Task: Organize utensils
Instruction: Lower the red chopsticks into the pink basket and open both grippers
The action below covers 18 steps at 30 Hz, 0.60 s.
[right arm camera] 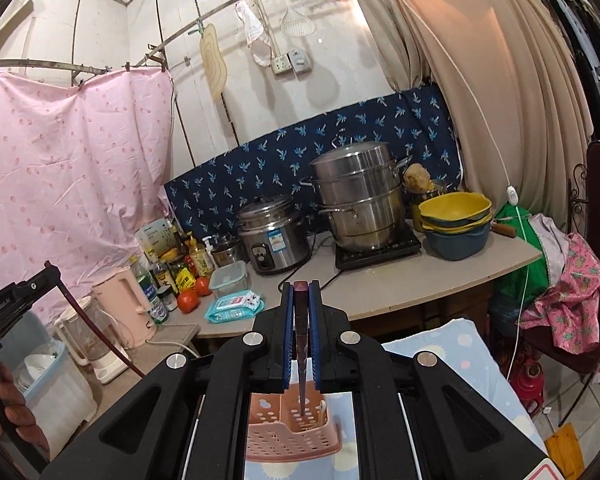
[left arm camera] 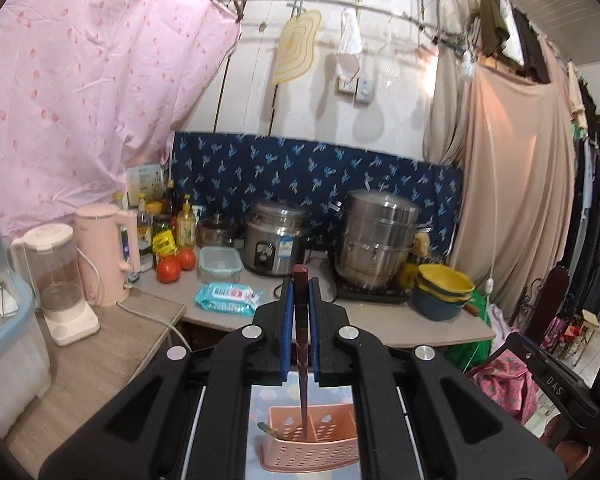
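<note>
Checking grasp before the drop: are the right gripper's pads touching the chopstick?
Touching. The right wrist view shows the right gripper with both blue pads pressed flat against the dark chopstick, no gap either side.

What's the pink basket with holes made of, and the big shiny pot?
The pink utensil basket looks like matte moulded plastic: even colour, neat punched holes. The big stacked steamer pot looks like polished stainless steel, silvery with mirror-like reflections.
</note>
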Tool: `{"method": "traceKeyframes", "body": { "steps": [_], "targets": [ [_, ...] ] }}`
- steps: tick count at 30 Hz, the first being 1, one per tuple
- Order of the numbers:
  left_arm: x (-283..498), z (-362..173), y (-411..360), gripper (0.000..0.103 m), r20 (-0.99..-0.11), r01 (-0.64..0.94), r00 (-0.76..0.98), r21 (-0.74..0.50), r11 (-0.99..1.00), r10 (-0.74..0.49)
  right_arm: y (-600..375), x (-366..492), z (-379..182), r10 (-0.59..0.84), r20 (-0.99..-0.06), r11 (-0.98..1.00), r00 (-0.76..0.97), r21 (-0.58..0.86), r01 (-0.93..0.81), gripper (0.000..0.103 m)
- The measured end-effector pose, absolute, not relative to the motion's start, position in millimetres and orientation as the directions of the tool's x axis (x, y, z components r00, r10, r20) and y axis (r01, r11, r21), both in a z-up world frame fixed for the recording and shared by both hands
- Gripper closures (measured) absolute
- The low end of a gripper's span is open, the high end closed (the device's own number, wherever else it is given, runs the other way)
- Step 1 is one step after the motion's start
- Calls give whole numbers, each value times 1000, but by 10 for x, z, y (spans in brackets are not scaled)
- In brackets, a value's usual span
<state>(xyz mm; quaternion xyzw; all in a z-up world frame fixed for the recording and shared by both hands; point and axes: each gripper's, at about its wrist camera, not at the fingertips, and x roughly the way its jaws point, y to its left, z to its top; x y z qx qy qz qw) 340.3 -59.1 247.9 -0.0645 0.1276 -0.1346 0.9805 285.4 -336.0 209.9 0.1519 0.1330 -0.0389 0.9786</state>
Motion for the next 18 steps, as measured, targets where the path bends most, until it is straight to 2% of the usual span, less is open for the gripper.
{"method": "traceKeyframes", "body": {
  "steps": [7, 18],
  "targets": [
    [3696, 2070, -645, 96, -319, 225, 911, -146, 963, -261, -3301, 3172, 1792, -15, -346, 957, 938, 268, 115, 96],
    [3885, 1770, -655, 96, -381, 217, 887, -156, 964, -262, -3248, 3379, 1438, -13, -416, 961, 909, 245, 126, 96]
  ]
}}
